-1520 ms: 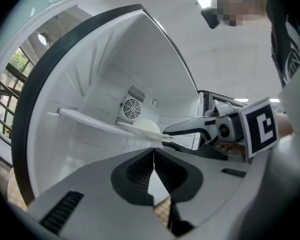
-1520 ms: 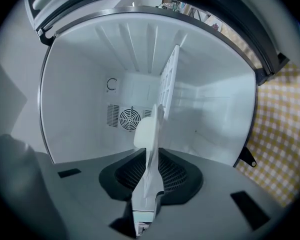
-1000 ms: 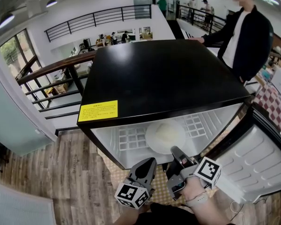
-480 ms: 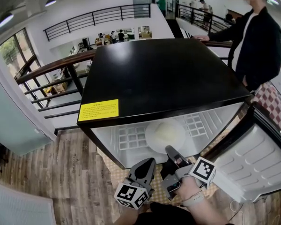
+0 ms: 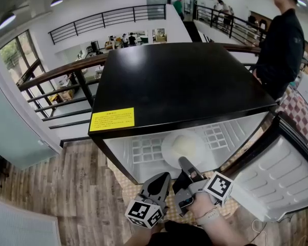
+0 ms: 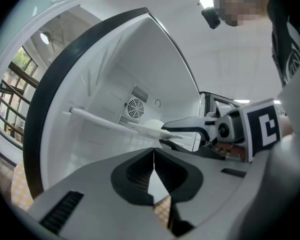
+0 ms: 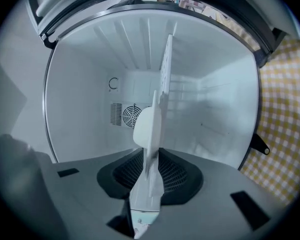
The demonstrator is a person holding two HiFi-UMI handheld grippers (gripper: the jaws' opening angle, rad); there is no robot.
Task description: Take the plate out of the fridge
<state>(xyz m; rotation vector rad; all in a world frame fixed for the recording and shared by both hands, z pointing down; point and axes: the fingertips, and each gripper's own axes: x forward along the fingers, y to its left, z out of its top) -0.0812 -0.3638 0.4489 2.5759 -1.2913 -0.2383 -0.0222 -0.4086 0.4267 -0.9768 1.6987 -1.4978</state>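
Observation:
A round white plate (image 5: 184, 146) lies on the wire shelf (image 5: 146, 150) inside the open black fridge (image 5: 179, 81). My right gripper (image 5: 181, 161) reaches in at the plate's near edge. In the right gripper view the plate (image 7: 149, 129) shows edge-on and its rim runs between the jaws of my right gripper (image 7: 152, 159), which are opening and do not press on it. My left gripper (image 5: 163, 177) hangs shut and empty just left of the right one, in front of the fridge. In the left gripper view, the plate (image 6: 152, 128) sits in the right gripper's (image 6: 166, 134) parted jaws.
The fridge door (image 5: 282, 173) stands swung open at the right. A person in dark clothes (image 5: 282, 40) stands beside the fridge's far right corner. A yellow checked mat (image 7: 285, 109) lies under the fridge on the wooden floor (image 5: 66, 188). Railings (image 5: 56, 81) run behind.
My right gripper has moved left and in toward the plate's edge, and its jaws have parted around the rim. The person at the back has turned away. The left gripper has stayed put.

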